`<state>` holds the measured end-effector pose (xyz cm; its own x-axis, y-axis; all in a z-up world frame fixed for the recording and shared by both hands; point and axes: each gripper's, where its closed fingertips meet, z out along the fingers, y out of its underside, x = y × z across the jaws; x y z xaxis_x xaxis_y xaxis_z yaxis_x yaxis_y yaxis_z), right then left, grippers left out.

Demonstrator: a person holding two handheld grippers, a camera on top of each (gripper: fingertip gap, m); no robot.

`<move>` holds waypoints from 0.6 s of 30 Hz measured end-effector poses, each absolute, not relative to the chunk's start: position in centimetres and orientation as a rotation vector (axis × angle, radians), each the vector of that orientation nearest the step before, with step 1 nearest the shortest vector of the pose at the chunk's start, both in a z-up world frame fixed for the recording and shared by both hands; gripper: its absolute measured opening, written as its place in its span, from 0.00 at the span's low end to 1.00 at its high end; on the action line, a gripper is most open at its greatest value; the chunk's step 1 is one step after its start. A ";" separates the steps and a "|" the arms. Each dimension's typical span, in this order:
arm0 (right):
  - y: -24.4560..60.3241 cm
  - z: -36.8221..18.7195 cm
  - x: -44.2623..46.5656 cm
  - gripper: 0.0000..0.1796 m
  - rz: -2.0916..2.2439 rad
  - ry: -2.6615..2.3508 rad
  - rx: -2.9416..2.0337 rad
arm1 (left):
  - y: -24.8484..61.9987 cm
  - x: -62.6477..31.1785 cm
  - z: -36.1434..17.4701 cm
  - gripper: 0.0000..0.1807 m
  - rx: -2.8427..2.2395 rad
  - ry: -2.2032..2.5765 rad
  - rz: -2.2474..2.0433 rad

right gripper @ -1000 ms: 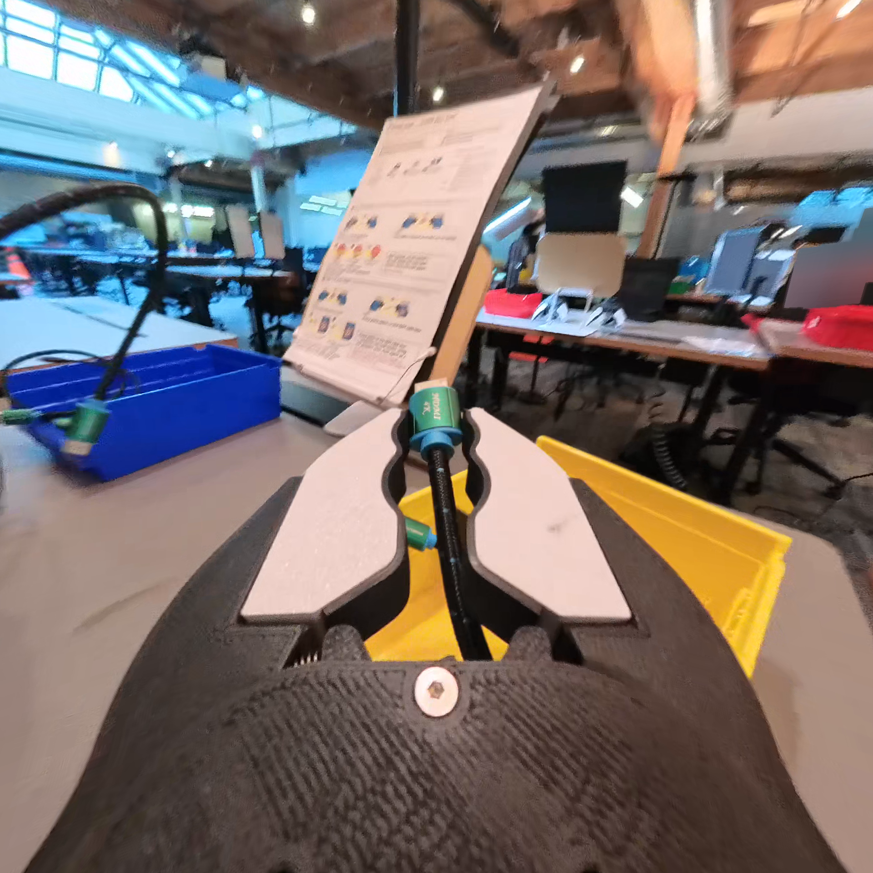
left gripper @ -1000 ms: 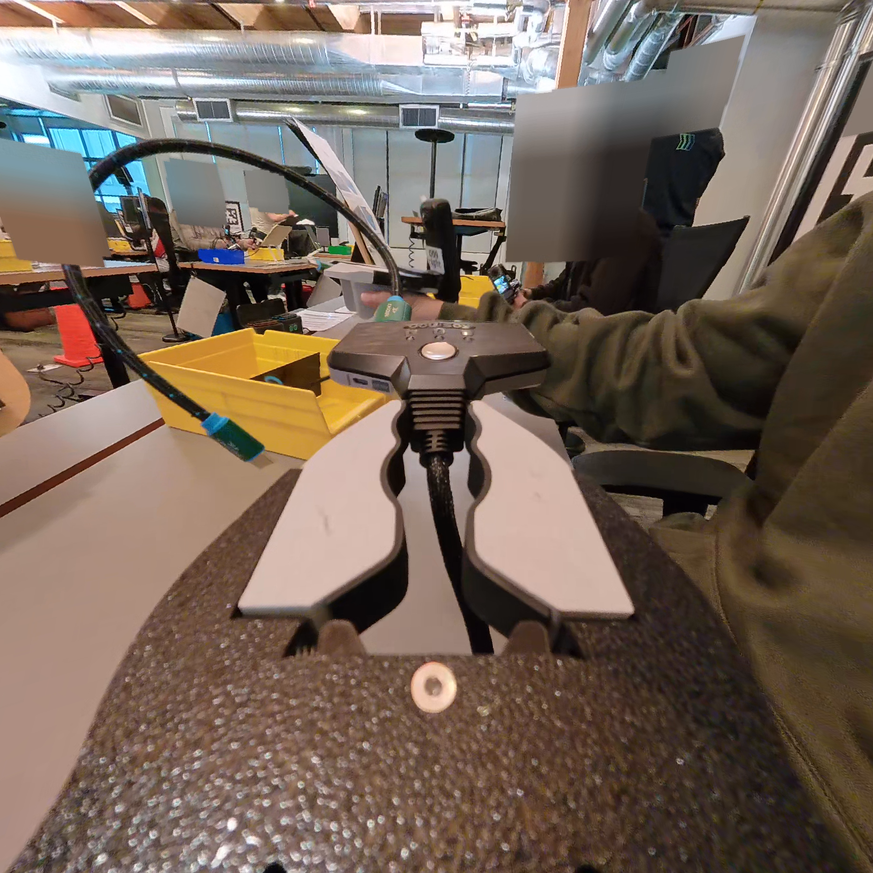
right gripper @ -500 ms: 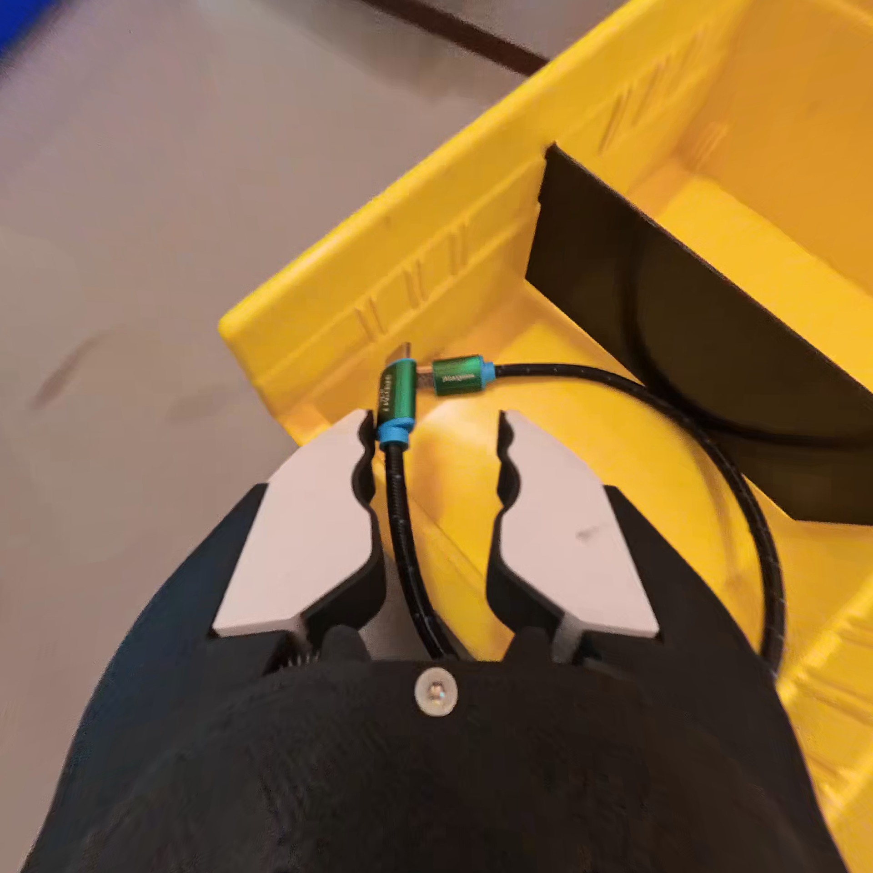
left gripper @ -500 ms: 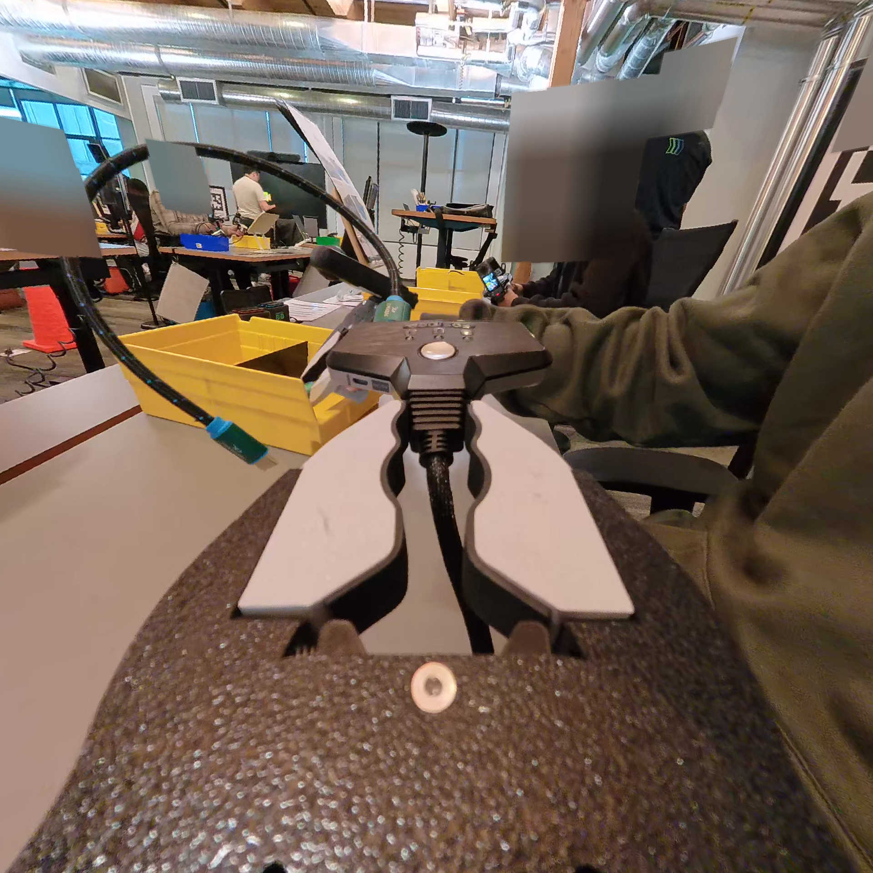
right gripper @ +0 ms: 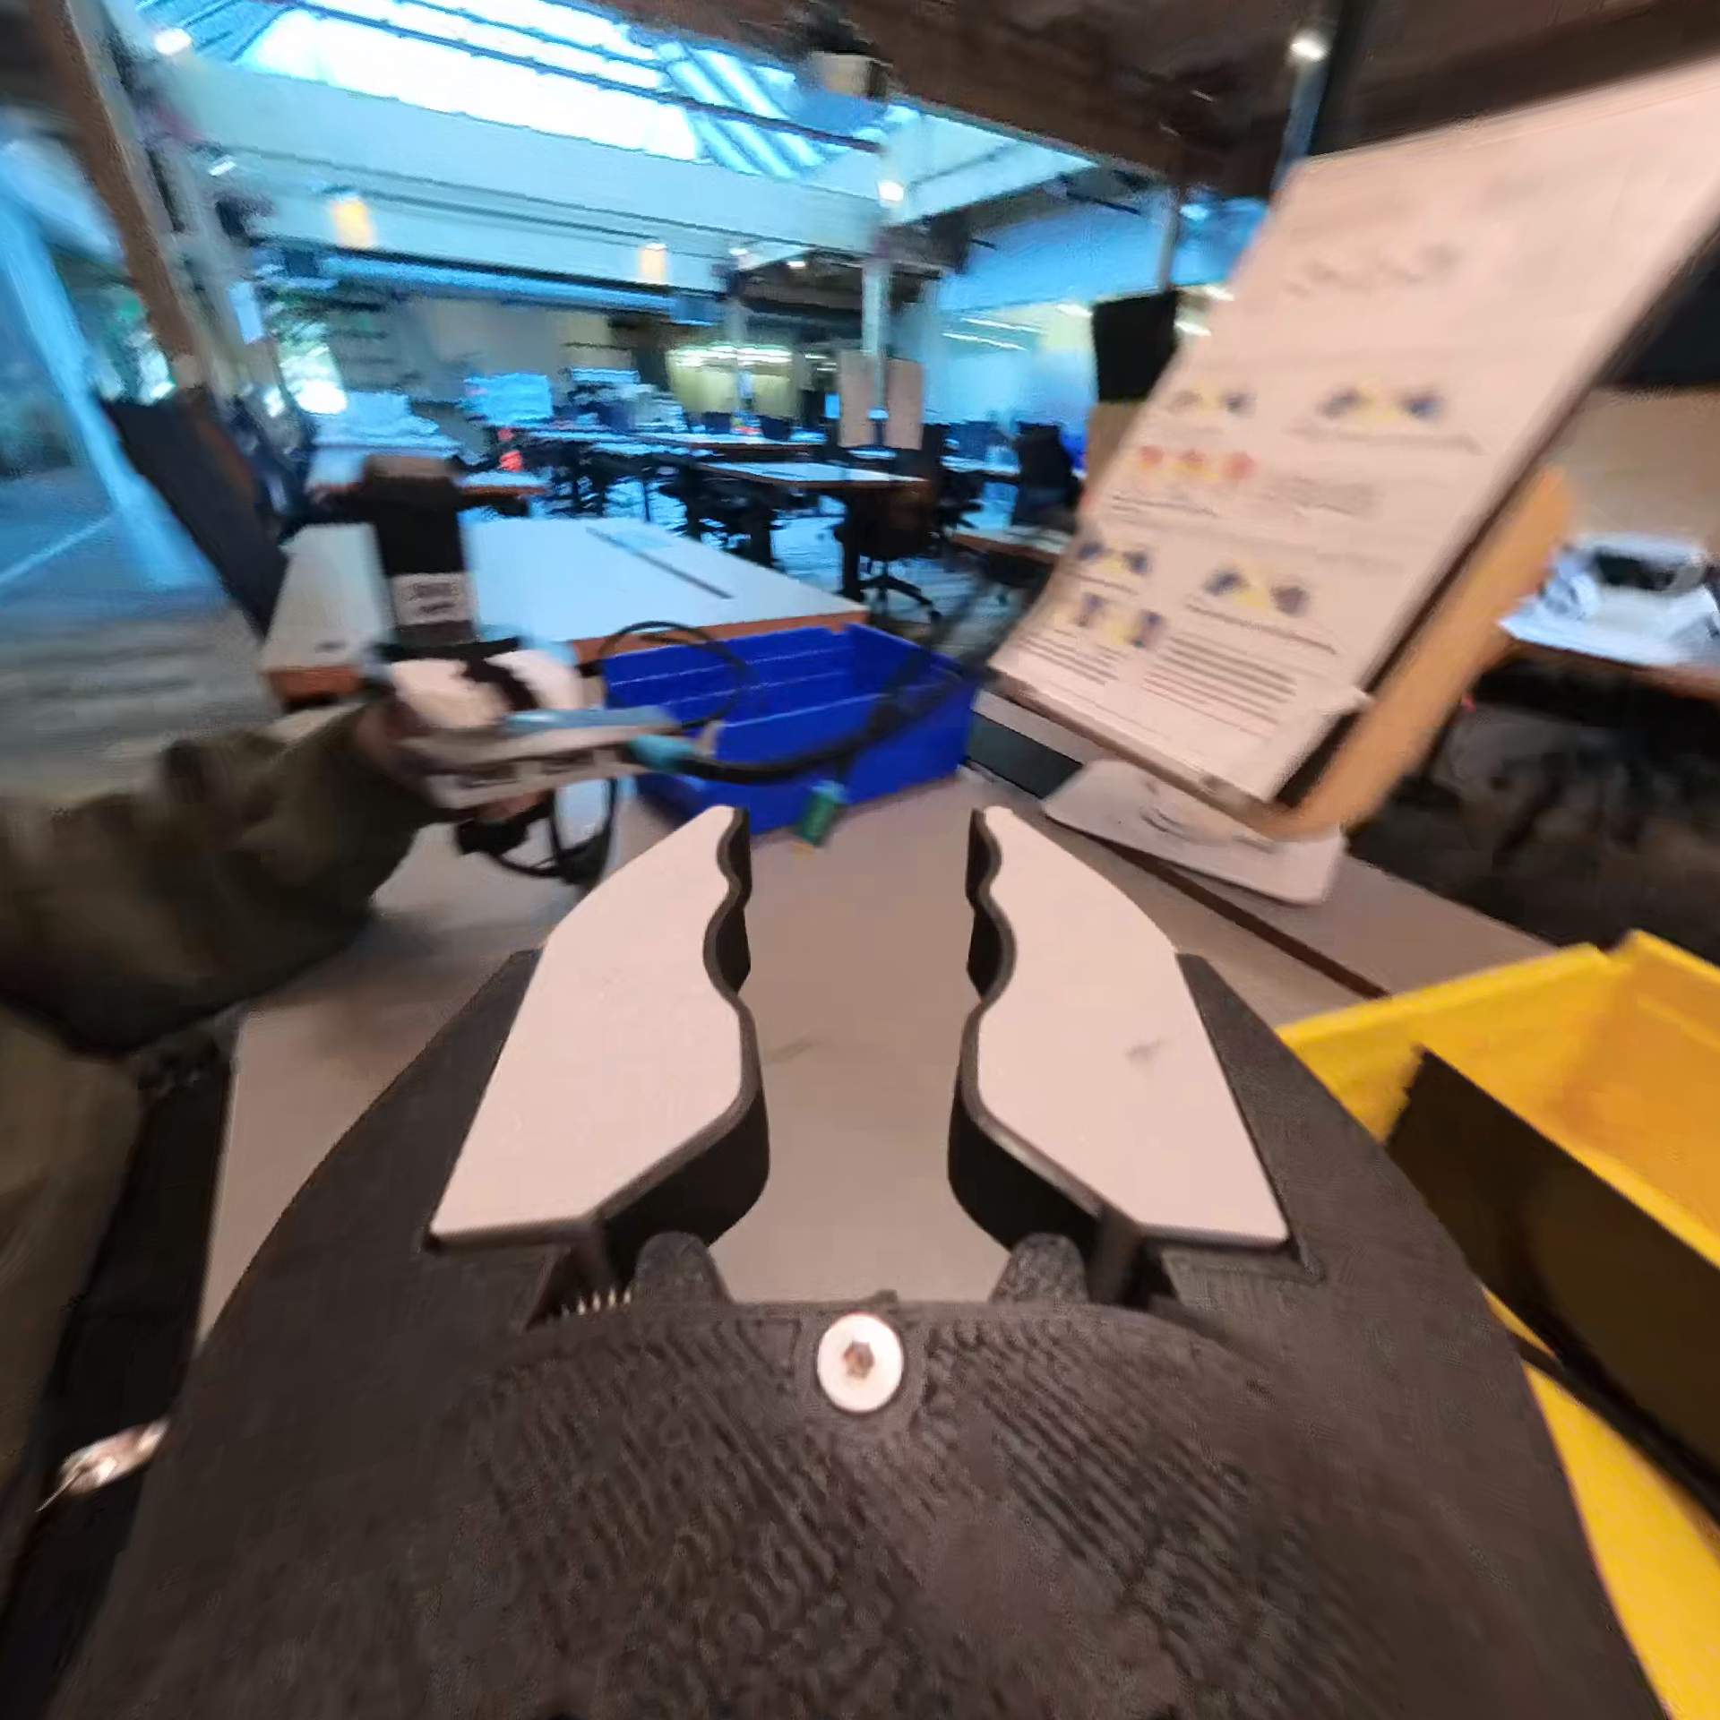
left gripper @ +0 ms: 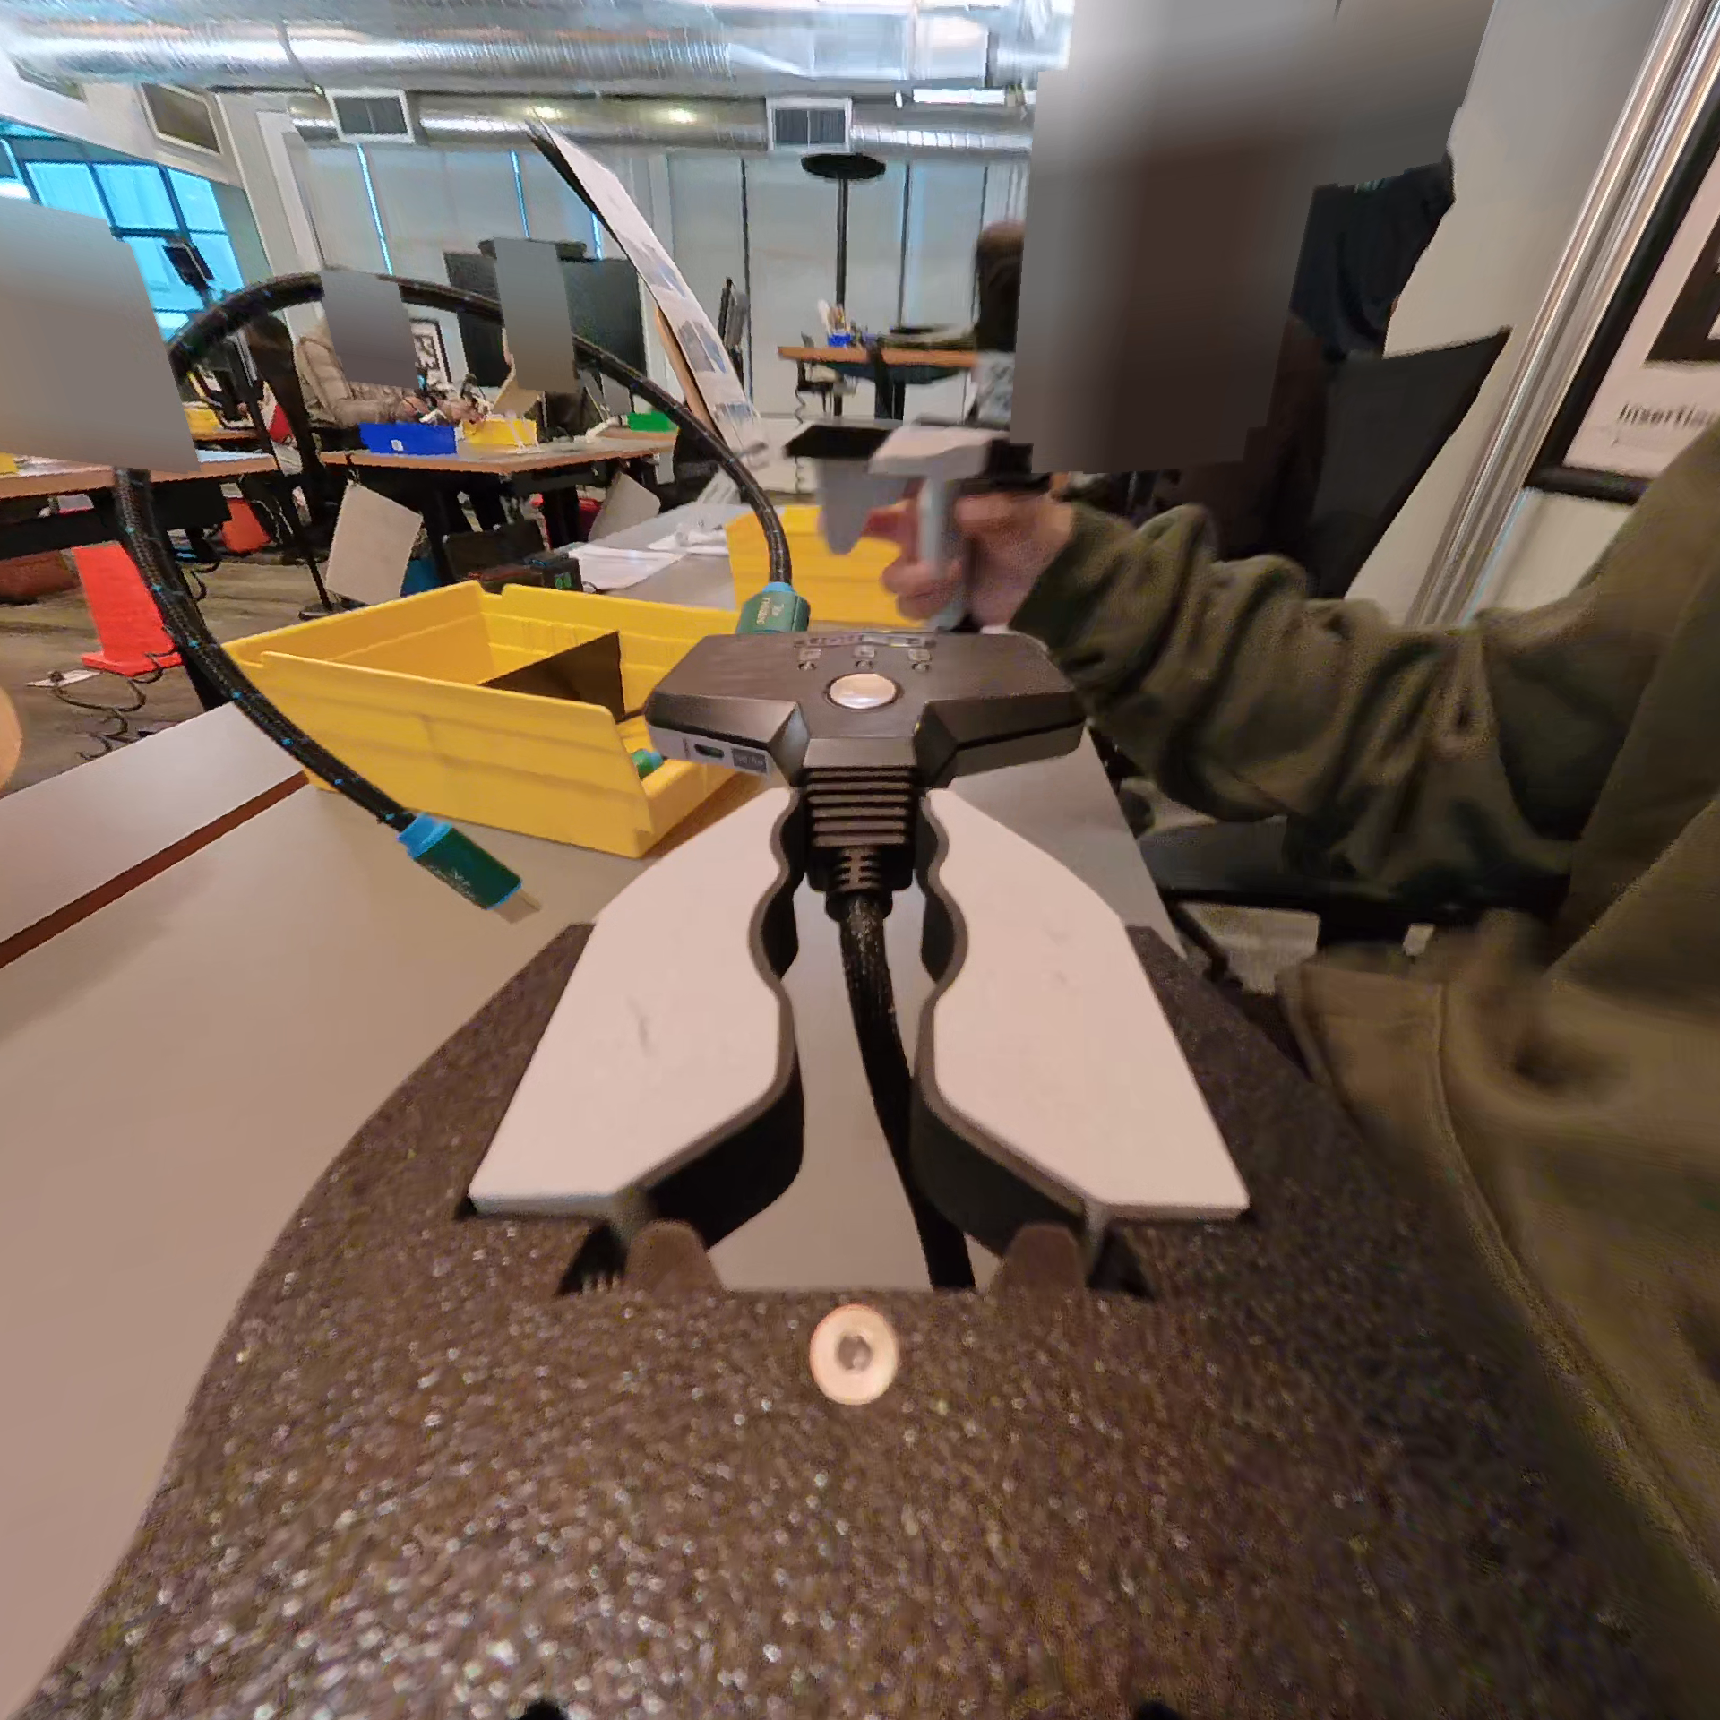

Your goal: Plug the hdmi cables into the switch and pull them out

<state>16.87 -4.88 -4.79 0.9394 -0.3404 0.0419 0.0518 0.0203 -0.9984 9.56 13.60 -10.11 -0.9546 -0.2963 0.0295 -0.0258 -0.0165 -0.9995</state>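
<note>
My left gripper [left gripper: 858, 828] is shut on the ribbed neck of the black HDMI switch [left gripper: 861, 698], holding it above the grey table [left gripper: 186, 977]. One braided cable [left gripper: 167, 577] is plugged into the switch's far side by a green plug [left gripper: 771, 610]; it loops up and left, and its free green plug [left gripper: 461, 870] hangs over the table. My right gripper [right gripper: 856, 828] is open and empty; it also shows in the left wrist view [left gripper: 884, 493], raised behind the switch. In the blurred right wrist view the left gripper [right gripper: 521, 735] holds the switch at far left.
A yellow bin [left gripper: 447, 726] with a black divider sits behind the switch and holds another green plug [left gripper: 644, 763]; it also shows in the right wrist view [right gripper: 1489, 1052]. A blue bin [right gripper: 791, 707] and a tilted instruction board [right gripper: 1303, 521] stand farther back. A person's olive sleeve [left gripper: 1303, 707] crosses the right.
My right gripper let go of the green-plug cable into the yellow bin, opened, and swung up and away toward the left gripper. The left gripper kept holding the switch.
</note>
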 end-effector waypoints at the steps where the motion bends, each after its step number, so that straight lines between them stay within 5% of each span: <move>1: -3.8 -4.6 14.4 0.25 -0.314 0.164 -1.534 | 13.4 9.4 -10.5 0.12 -0.317 2.083 -2.048; 8: 3.0 -4.7 6.3 0.29 -0.309 -0.034 -1.664 | 11.4 7.9 -13.2 0.12 -0.063 2.214 -1.853; 18: 4.4 -11.2 8.8 0.25 -0.249 0.058 -1.885 | 10.7 5.8 -13.7 0.12 0.146 2.227 -1.859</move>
